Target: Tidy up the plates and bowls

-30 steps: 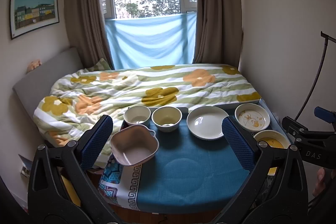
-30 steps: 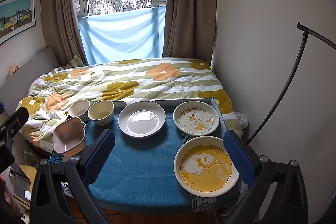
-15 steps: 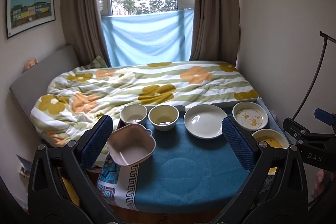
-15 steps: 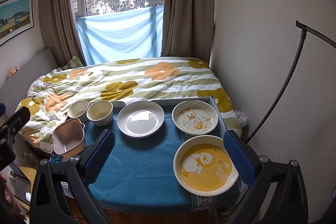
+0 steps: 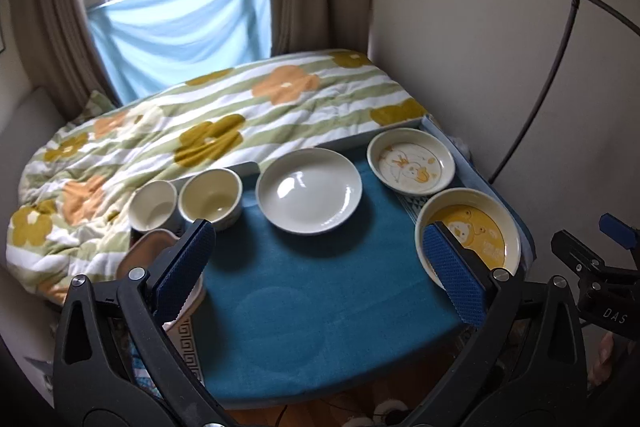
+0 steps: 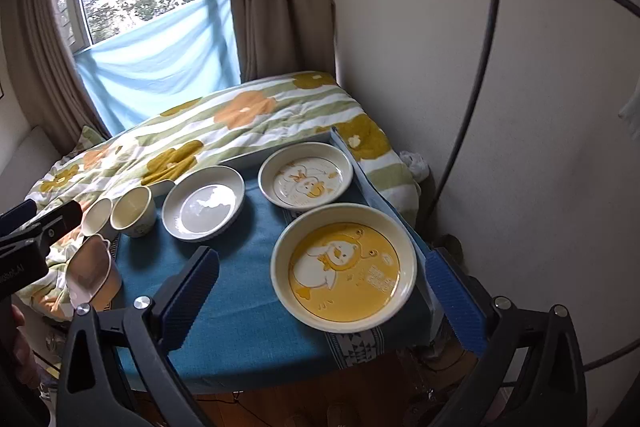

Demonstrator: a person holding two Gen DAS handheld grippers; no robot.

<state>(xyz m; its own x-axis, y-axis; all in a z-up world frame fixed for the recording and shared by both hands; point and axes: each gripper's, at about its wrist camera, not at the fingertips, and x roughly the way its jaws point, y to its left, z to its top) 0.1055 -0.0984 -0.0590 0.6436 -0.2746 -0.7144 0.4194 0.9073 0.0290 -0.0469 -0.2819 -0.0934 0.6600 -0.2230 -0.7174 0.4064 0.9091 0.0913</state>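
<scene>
**Both grippers wide open above a table of plates and bowls**

The left gripper hangs over the near half of a table covered with a teal-blue cloth, its blue-padded jaws spread wide and holding nothing. The right gripper is likewise spread wide and empty, with the large cream-rimmed round plate bearing a yellow cartoon duck lying between its jaws in that view, at the table's near right corner.

Just behind that plate sits a smaller cream round plate with a pale duck drawing, in the far right corner. To its left lies a plain white shallow round plate, then a cream round bowl and, just beside it, a white round cup-like bowl at the far left. Nearer, at the left edge, a pink squarish bowl with eared handles is partly hidden by the left jaw in the left wrist view.

Beyond the table spreads a striped quilt with orange and mustard flowers.
</scene>
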